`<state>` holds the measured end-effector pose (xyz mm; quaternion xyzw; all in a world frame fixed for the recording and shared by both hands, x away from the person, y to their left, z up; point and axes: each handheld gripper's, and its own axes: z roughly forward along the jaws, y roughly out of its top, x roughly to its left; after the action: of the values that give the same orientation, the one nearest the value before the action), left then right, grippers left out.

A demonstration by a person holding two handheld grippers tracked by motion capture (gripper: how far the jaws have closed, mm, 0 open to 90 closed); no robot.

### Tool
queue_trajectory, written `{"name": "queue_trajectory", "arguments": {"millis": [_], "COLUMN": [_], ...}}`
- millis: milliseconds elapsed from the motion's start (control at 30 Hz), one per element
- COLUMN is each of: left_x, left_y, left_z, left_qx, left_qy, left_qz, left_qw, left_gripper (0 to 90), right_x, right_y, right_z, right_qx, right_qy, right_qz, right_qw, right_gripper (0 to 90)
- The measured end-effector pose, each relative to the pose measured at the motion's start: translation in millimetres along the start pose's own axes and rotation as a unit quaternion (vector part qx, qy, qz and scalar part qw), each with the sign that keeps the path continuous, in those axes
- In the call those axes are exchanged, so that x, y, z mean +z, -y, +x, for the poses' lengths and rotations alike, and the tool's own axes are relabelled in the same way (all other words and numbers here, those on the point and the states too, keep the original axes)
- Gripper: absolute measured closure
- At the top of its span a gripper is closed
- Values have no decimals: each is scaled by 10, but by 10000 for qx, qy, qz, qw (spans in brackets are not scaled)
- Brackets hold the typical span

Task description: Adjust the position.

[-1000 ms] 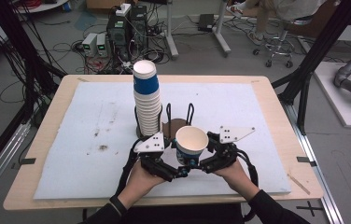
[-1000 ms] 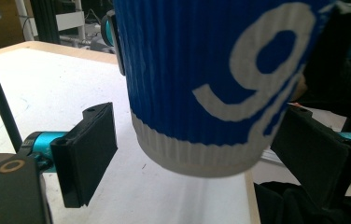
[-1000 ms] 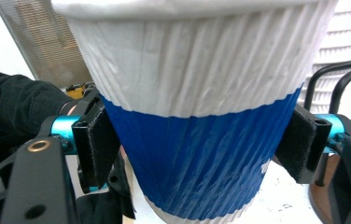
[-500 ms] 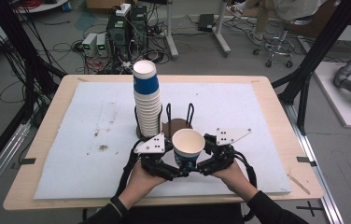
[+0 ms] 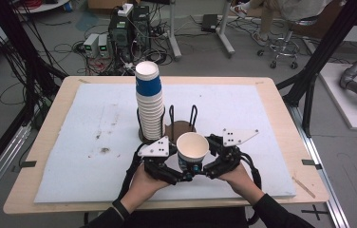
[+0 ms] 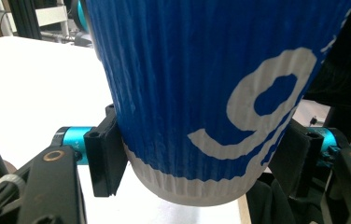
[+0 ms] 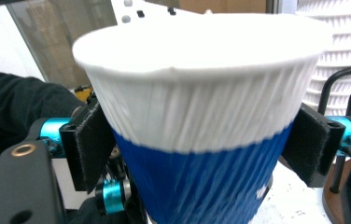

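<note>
I hold one blue paper cup (image 5: 192,149) with a white rim upright over the near middle of the table, mouth open upward. My left gripper (image 5: 179,173) comes in from the left and my right gripper (image 5: 209,168) from the right. In the left gripper view the cup (image 6: 187,93) shows a white "9", and the black pads (image 6: 106,158) press its lower wall near the base. In the right gripper view the pads (image 7: 87,144) clamp the cup (image 7: 197,121) where the white band meets the blue.
A tall stack of matching cups (image 5: 149,107) stands just behind, next to a black wire holder on a brown round base (image 5: 182,127). A white sheet (image 5: 72,142) covers the wooden table. Cables and equipment lie on the floor beyond the far edge.
The cup and both grippers have drifted slightly toward the near edge and a little left. The grip on the cup is the same.
</note>
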<state>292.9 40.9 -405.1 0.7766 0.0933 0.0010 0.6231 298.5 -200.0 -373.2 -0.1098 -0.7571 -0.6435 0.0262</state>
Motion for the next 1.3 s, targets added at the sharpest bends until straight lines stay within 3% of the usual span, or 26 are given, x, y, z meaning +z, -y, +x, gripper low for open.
{"name": "queue_trajectory", "arguments": {"millis": [600, 733, 867, 1000, 1300], "left_x": [24, 21, 12, -11, -29], "left_y": [15, 12, -4, -30, -35], "left_z": [5, 1, -11, -23, -17], "left_qx": [46, 48, 8, -12, -29], "left_qy": [13, 27, 50, 49, 55], "left_qz": [96, 59, -133, -282, -268], "left_qw": [9999, 10000, 9999, 9996, 9996], "left_gripper": [303, 298, 224, 211, 265], "right_x": [-31, -40, -38, -17, 17], "right_y": [-31, -36, -34, -21, -4], "right_z": [4, 10, 12, 20, 33], "right_qx": [135, 67, 13, -23, -34], "right_qy": [-53, -20, 11, 2, -17], "right_qz": [-203, -215, -197, -149, -78], "right_qw": [9997, 9997, 9998, 9999, 10000], "right_gripper": [171, 184, 192, 194, 193]}}
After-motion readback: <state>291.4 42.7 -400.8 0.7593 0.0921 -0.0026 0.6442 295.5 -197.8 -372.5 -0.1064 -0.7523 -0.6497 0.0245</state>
